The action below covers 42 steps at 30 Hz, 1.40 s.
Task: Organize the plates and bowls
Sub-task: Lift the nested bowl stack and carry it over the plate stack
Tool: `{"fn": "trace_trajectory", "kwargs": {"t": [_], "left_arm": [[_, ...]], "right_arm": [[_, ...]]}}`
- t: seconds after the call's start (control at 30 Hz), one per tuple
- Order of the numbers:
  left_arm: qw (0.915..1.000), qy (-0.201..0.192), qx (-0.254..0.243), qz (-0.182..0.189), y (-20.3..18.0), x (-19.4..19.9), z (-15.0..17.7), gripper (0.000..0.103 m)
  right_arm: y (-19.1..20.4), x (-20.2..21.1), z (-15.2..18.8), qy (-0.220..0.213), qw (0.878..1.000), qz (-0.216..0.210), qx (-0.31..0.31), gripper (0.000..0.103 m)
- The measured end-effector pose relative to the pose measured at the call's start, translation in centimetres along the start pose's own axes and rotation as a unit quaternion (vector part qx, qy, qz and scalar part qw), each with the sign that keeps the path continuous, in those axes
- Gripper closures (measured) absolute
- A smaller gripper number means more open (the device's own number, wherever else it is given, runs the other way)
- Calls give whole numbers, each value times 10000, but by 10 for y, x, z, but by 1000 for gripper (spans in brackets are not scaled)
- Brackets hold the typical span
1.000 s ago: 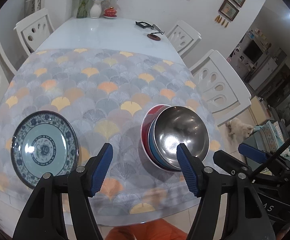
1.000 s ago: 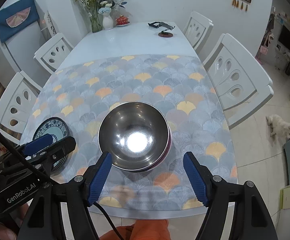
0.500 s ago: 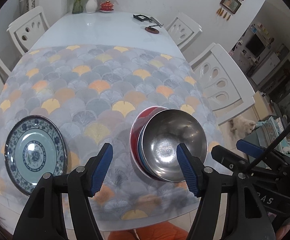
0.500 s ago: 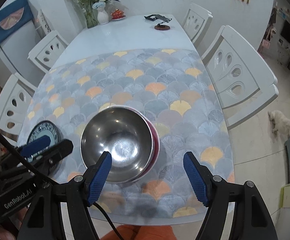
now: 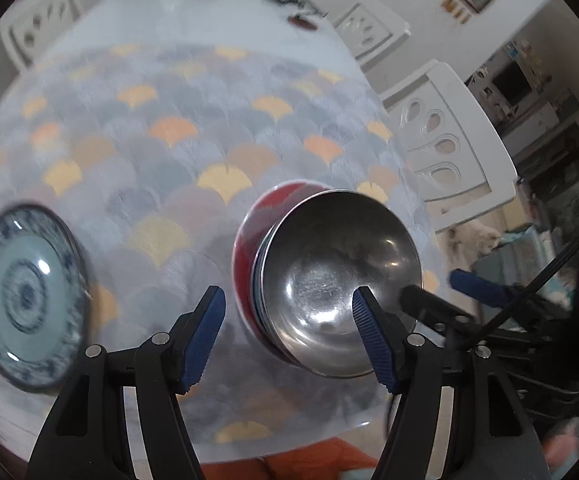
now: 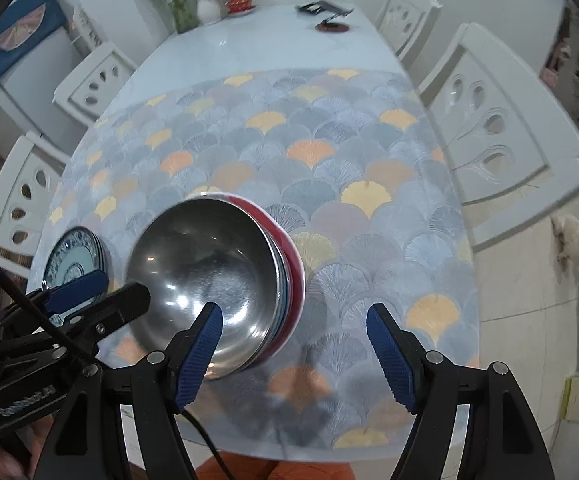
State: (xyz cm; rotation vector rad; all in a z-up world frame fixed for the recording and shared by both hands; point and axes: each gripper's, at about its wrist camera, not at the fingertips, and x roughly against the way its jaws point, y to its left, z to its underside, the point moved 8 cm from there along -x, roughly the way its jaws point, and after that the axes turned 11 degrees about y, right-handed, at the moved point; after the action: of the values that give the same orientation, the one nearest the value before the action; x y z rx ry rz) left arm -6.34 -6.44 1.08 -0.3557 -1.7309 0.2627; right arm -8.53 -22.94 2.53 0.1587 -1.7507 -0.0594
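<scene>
Both the left gripper (image 5: 285, 336) and right gripper (image 6: 293, 354) hang wide and empty over the steel bowl (image 6: 205, 280); its slick rim could slip a loose pinch and clatter onto the nested bowls beneath.

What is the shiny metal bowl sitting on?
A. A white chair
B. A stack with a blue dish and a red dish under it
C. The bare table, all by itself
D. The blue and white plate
B. The shiny metal bowl is nested on top of a blue dish and a red dish, whose rims peek out beside it; the blue and white plate lies apart on the tablecloth.
</scene>
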Motion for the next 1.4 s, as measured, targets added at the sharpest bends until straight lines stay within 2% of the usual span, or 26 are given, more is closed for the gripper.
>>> {"fn": "trace_trajectory", "kwargs": {"t": [0.2, 0.4, 0.5, 0.57, 0.77, 0.97, 1.03, 1.07, 1.27, 1.4], "left_arm": [[9984, 150, 542, 106, 19, -17, -5, 39], [9981, 217, 556, 126, 16, -34, -10, 39], [9973, 248, 647, 250, 18, -42, -13, 45], [9971, 282, 656, 274, 19, -45, -13, 53], [9963, 361, 645, 431, 17, -53, -14, 60], [9970, 360, 568, 378, 19, -57, -13, 66], [9972, 354, 538, 374, 19, -57, -13, 65], [9974, 349, 522, 360, 19, -57, -13, 65], [9978, 390, 479, 247, 16, -57, -15, 65], [9982, 341, 477, 90, 14, -52, -19, 66]], "right_arm": [[-3, -32, -9, 298, 9987, -416, 28, 31], [-8, -58, -12, 619, 9952, -743, -169, 31], [-14, -67, -15, 684, 9920, -984, -385, 31], [-15, -70, -18, 663, 9903, -1136, -448, 31], [-9, -75, -25, 662, 9898, -1236, -265, 31], [-4, -83, -27, 745, 9834, -1642, -197, 41], [-1, -83, -27, 779, 9800, -1827, -144, 51], [1, -82, -26, 772, 9780, -1935, -116, 53], [8, -79, -28, 669, 9828, -1711, 198, 53], [8, -78, -30, 710, 9829, -1696, 131, 53]]}}
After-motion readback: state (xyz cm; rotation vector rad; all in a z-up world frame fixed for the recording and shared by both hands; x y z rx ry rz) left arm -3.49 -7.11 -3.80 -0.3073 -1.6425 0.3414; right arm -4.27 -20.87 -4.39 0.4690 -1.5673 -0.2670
